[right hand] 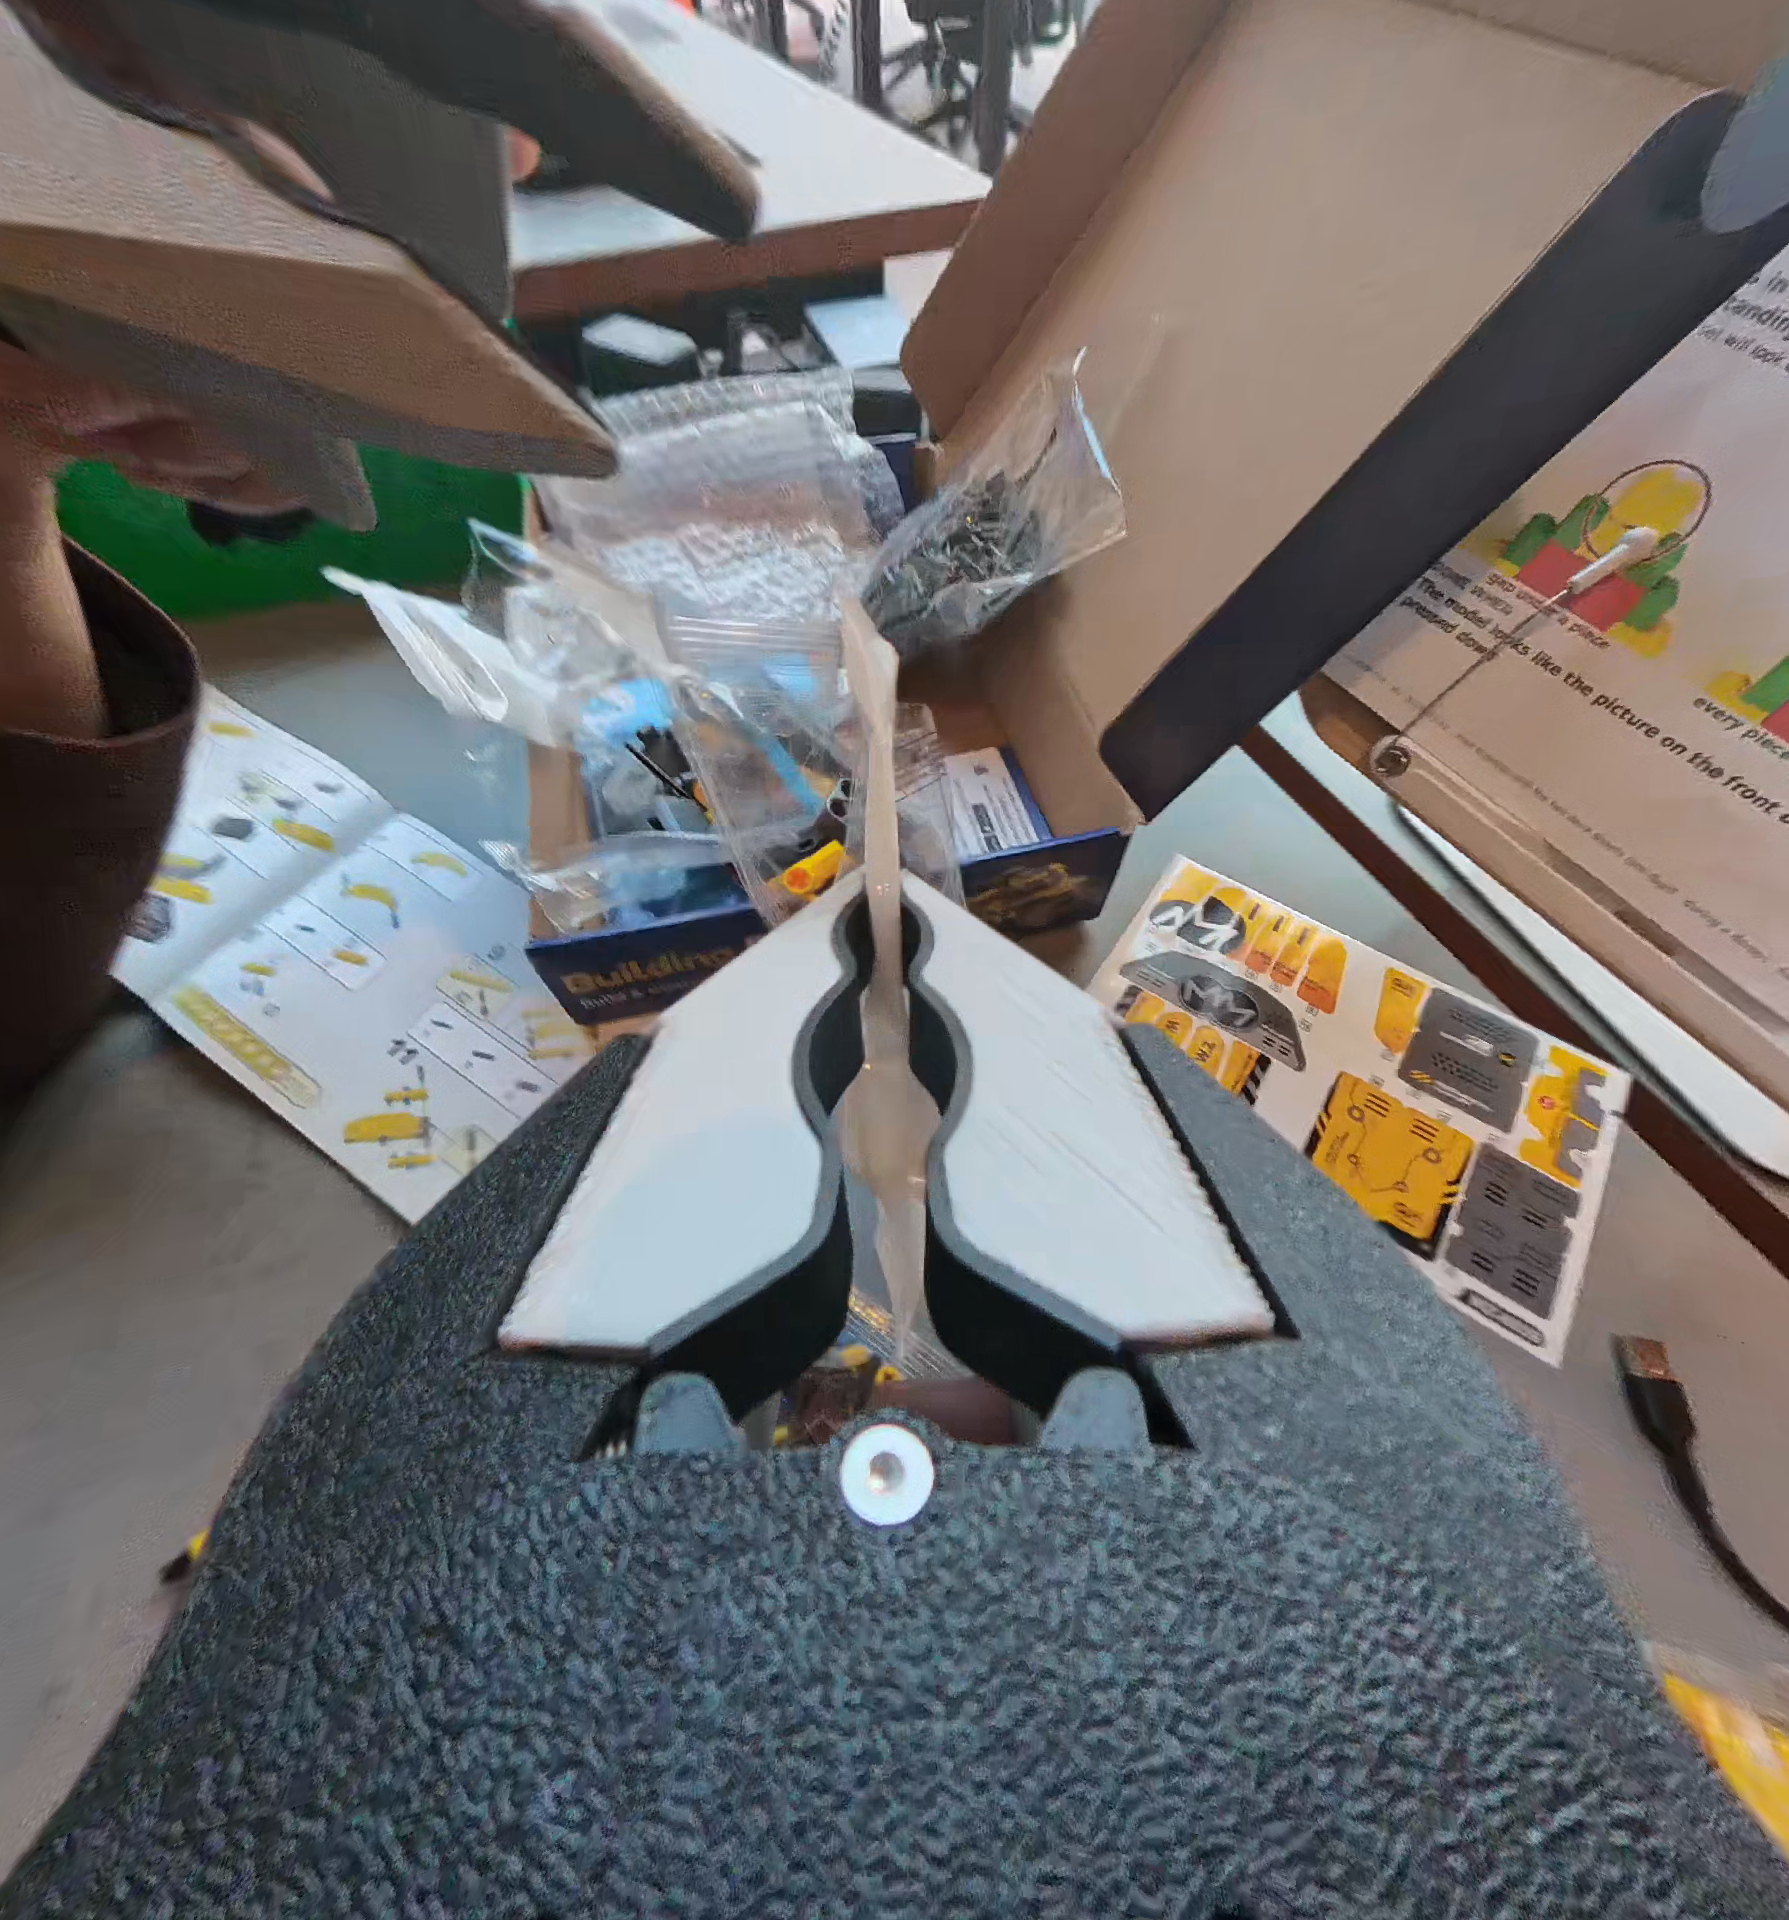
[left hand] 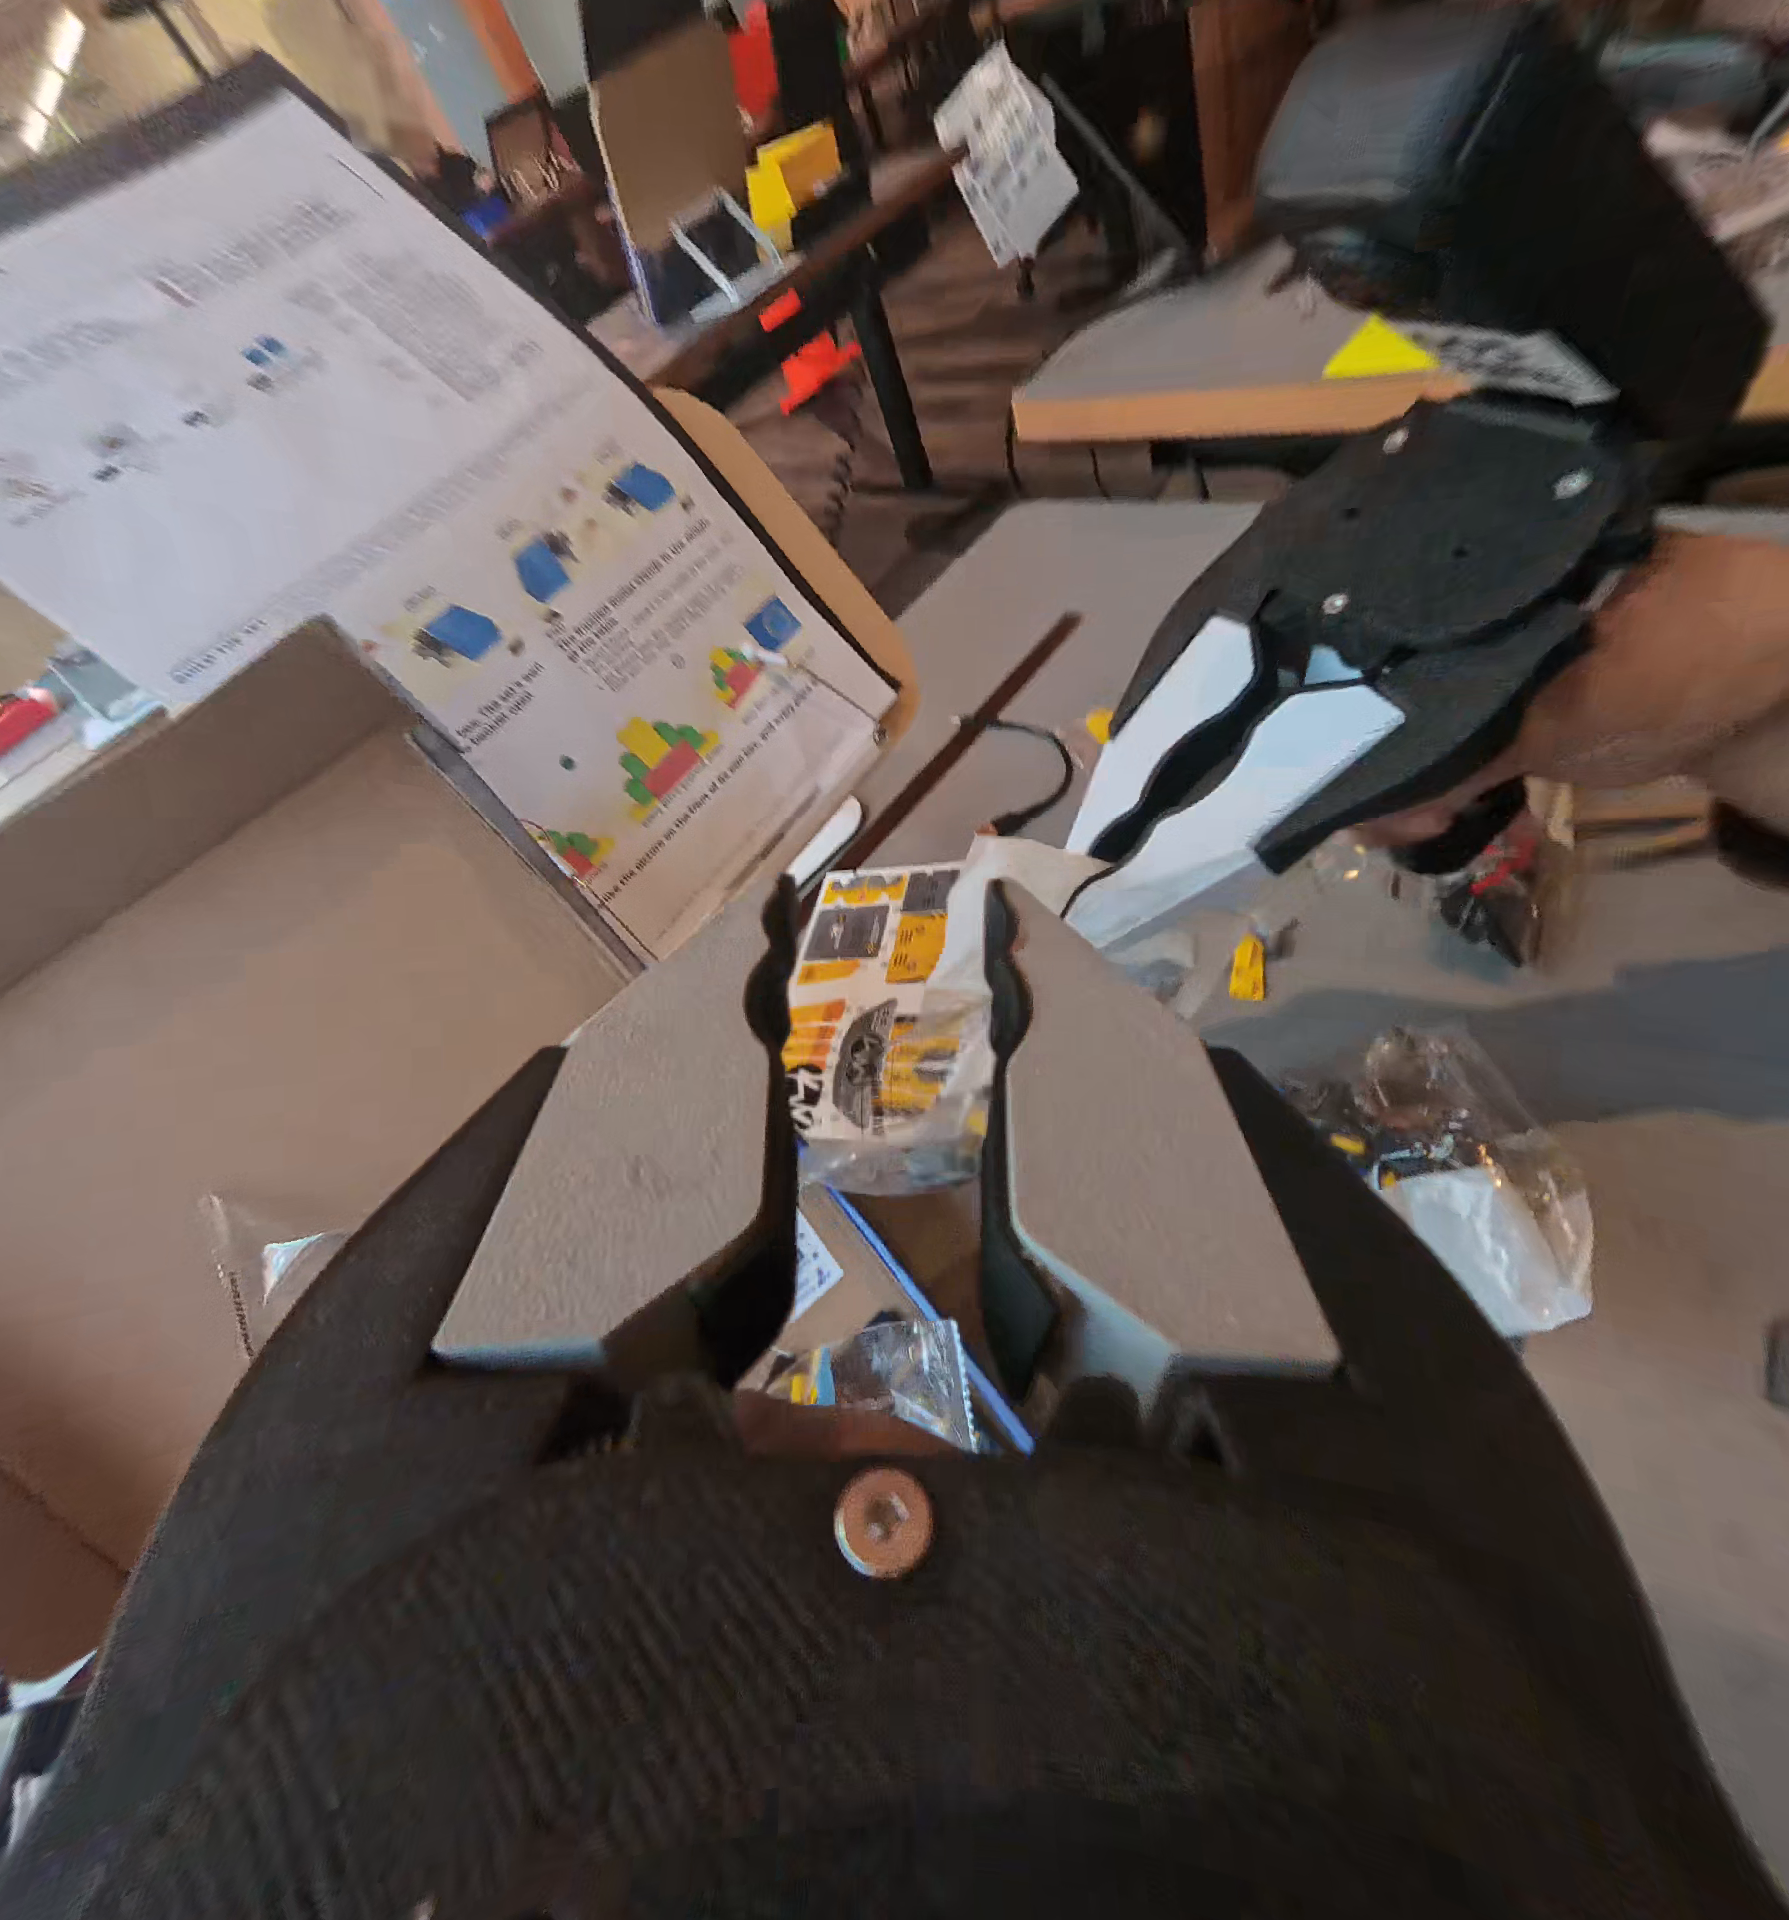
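Between my right claw's [right hand: 882, 940] fingers a thin clear plastic bag [right hand: 874, 790] stands edge-on, pinched flat; the white fingers are pressed nearly together on it, and the bag's upper part rises past the tips. Just beyond the tips lies an open blue box [right hand: 1035, 883] heaped with more clear bags of small parts. Right of that claw a yellow and grey sticker sheet [right hand: 1389, 1101] lies flat on the grey table [right hand: 142, 1247], and an instruction booklet [right hand: 350, 935] lies open to its left. A black cable [right hand: 1690, 1475] trails by the table's near right side.

My left claw [left hand: 890, 904] is parted to a middling gap with nothing gripped. Seen through that gap, beyond the tips, the sticker sheet [left hand: 890, 1018] is curled and lifted; I cannot tell whether the right claw [left hand: 1087, 883] touches it there. That right claw comes in from the right, angled down toward the table, a bare forearm [left hand: 1690, 675] behind it. An open cardboard box [left hand: 246, 987] sits left of my left claw, its lid bearing a printed instruction sheet [left hand: 298, 416]. A clear bag of dark parts [left hand: 1430, 1143] lies on the table to the right
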A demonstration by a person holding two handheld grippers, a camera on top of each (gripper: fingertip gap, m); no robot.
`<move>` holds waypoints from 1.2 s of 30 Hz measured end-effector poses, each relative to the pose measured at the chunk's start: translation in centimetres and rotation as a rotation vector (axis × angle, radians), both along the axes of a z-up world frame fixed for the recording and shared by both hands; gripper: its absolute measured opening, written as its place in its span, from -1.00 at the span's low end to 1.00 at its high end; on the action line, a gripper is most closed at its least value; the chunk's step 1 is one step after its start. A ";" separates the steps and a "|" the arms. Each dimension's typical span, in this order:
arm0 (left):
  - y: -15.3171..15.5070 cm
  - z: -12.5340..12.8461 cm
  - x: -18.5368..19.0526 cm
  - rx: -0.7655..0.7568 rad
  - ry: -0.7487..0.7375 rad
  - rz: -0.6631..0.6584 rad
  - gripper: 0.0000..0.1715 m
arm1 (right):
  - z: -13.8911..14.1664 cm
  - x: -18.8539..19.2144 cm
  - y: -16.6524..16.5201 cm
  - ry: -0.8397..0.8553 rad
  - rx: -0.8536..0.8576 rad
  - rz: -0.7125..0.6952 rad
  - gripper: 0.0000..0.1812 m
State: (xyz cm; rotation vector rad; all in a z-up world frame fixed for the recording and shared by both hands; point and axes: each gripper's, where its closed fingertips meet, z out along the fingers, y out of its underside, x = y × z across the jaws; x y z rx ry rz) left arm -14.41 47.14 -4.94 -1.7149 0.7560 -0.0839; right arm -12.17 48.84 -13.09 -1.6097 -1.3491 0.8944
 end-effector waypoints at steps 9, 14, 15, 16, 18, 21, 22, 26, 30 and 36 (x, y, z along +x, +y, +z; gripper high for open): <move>-0.9 0.2 -3.5 -0.044 -0.177 -0.031 -0.33 | 6.9 2.7 0.0 0.321 -0.269 0.110 -1.00; -0.6 -3.5 -1.0 -0.187 -0.157 -0.170 -0.23 | 9.9 4.3 -0.7 0.471 -0.417 0.178 -1.00; -0.5 -4.1 -0.1 -0.204 -0.153 -0.201 -0.24 | 10.5 4.6 -0.9 0.496 -0.439 0.194 -1.00; -0.9 -4.5 0.9 -0.224 -0.150 -0.249 -0.24 | 11.0 4.9 -1.1 0.520 -0.462 0.211 -1.00; -1.4 -5.0 2.8 -0.238 -0.146 -0.326 -0.23 | 11.7 5.2 -1.5 0.559 -0.516 0.240 -1.00; -1.5 -4.9 4.6 -0.217 -0.168 -0.378 -0.37 | 12.2 5.4 -1.7 0.584 -0.565 0.259 -1.00; -1.7 -4.6 5.1 -0.215 -0.190 -0.403 -0.44 | 12.1 5.3 -1.8 0.582 -0.570 0.256 -1.00; -2.1 -3.2 5.4 -0.198 -0.271 -0.445 -0.77 | 12.1 5.1 -1.5 0.589 -0.592 0.234 -1.00; -2.8 -2.8 5.1 -0.216 -0.286 -0.476 -0.82 | 12.1 4.9 -1.7 0.565 -0.581 0.205 -1.00; -3.1 -2.1 5.2 -0.232 -0.347 -0.512 -0.88 | 12.6 4.9 -1.9 0.563 -0.534 0.174 -1.00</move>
